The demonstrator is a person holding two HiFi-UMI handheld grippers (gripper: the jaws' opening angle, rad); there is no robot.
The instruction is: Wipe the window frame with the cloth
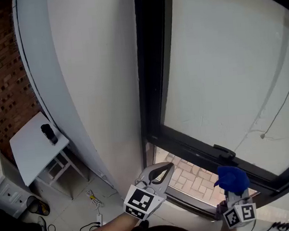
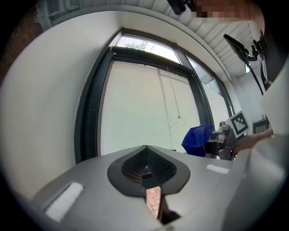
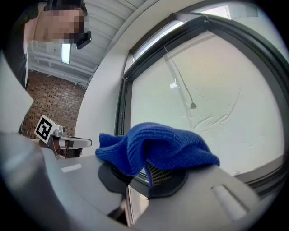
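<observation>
Approaching, not yet wiping; clamping blue cloth [image 1: 233, 179] in right gripper [image 1: 233, 190], jaws closed on it, just below window frame [image 1: 187, 144] bottom rail, seemingly apart; holding left gripper [image 1: 164, 170] pinched closed, empty; next likely needing: pressing cloth onto rail, sweeping along.

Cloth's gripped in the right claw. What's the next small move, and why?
Probably ease the right claw forward until the blue cloth presses the dark lower frame rail: the cloth is clamped and bunched at the tip, yet contact isn't evident.
</observation>
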